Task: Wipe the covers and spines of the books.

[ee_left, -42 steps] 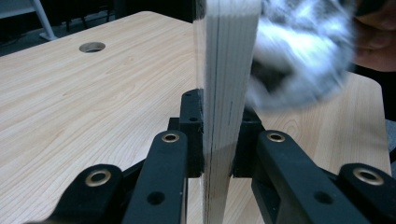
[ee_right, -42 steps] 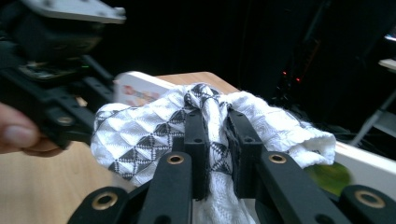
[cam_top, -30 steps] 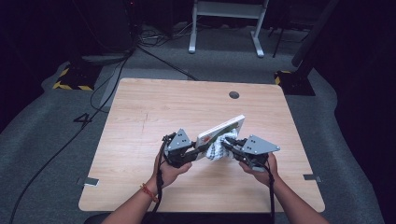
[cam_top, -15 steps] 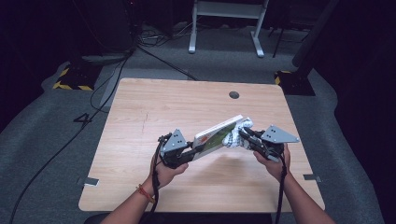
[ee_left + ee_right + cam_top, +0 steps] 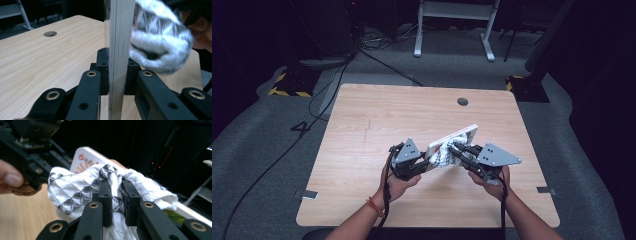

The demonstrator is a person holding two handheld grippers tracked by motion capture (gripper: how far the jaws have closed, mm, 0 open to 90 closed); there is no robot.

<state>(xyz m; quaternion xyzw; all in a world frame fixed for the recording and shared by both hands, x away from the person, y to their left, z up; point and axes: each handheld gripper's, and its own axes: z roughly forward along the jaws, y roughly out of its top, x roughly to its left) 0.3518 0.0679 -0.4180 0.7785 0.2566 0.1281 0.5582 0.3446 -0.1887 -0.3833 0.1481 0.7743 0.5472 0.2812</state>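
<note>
**Q:** Dark surroundings aside, what surface carries the work?

**A:** Pale wooden table (image 5: pixel 362 130) with a round cable hole (image 5: pixel 462 101) near its far edge; grey carpet and a white stand's feet lie beyond it.

**Q:** State of the left gripper (image 5: pixel 419 162)?

**A:** Its jaws are clamped on the near edge of a thin wooden board (image 5: pixel 118 45) — in the left gripper view the board rises on edge straight from between the two black jaws, its grain plain to see. In the high view the board (image 5: pixel 457 137) slants up and away from that gripper, held clear of the table.

**Q:** And the right gripper (image 5: pixel 455 151)?

**A:** Its jaws are pinched on a bunched white cloth (image 5: pixel 82 187) with a grey diamond pattern. In the right gripper view a fold of cloth is squeezed between the jaws and the rest bulges to either side of them. The cloth (image 5: pixel 441 156) lies against the board's face, between the two grippers.

**Q:** Any legible writing?

**A:** Just beyond the cloth, the board's face (image 5: pixel 85 157) shows red and orange printed marks — too cut off to read. No brand name can be made out.

**Q:** Where does the cloth sit from the left gripper?

**A:** Just right of the board, above the right-hand jaw (image 5: pixel 160 37).
</note>
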